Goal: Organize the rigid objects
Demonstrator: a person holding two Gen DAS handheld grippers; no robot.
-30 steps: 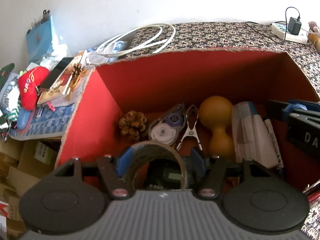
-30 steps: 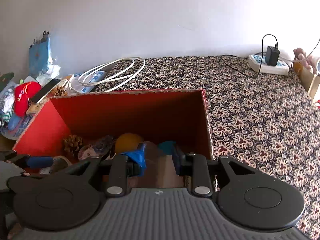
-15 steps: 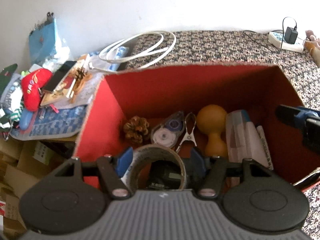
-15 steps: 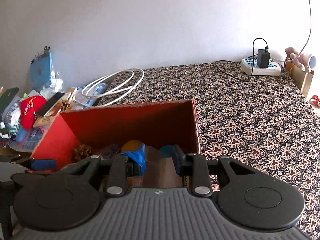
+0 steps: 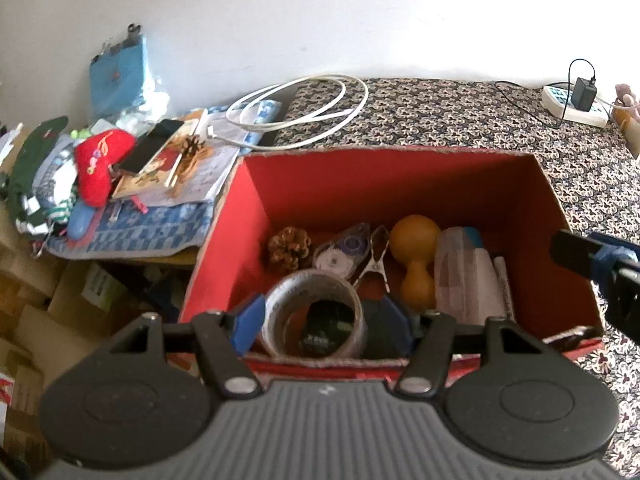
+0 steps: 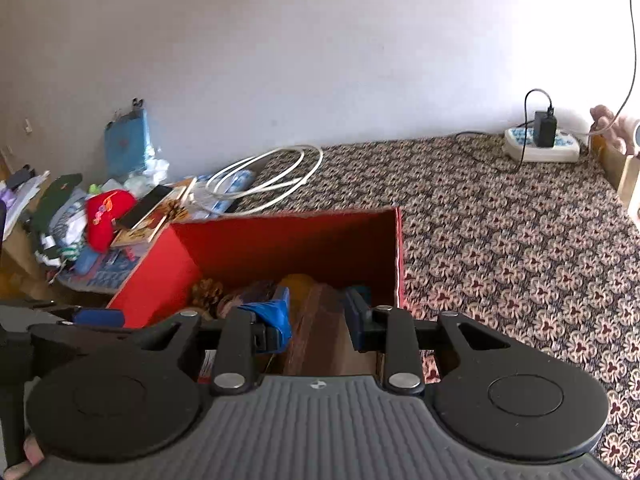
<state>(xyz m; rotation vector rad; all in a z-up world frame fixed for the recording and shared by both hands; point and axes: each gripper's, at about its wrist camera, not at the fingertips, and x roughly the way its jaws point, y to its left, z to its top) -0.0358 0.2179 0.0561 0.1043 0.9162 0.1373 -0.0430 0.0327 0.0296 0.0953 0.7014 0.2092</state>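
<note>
Your left gripper [image 5: 316,322] has its 2 blue pads clamped on either side of a roll of brown tape [image 5: 314,316], which stands with its hollow core facing the camera. The grip is wide because the roll is wide, and taking it across the outer wall keeps it from rolling out. The roll hangs just over the near wall of the red box [image 5: 400,184], so it looks to be on its way out of the box rather than resting in it.

Beyond the tape, on the box floor, lie a pine cone [image 5: 289,247], a correction-tape dispenser [image 5: 344,250], a metal clip [image 5: 374,256], an orange gourd [image 5: 416,256], a clear plastic container [image 5: 464,276] and a marker [image 5: 505,284]. They sit packed side by side along the bottom, likely because the box serves as the sorting bin.

Your right gripper [image 6: 318,320] holds a flat brown piece [image 6: 320,328] that looks like wood or card; I cannot tell exactly what it is. The left pad appears to press it, but the right pad seems to stand slightly off, so I cannot tell whether the grip is firm. From the left wrist view that gripper reaches in from the right, above the box's right wall.

Away to your left, a heap of books and a red plush [image 5: 98,168] sits outside the box, and a white cable [image 5: 300,108] coils on the patterned cloth [image 6: 520,260] behind it.
</note>
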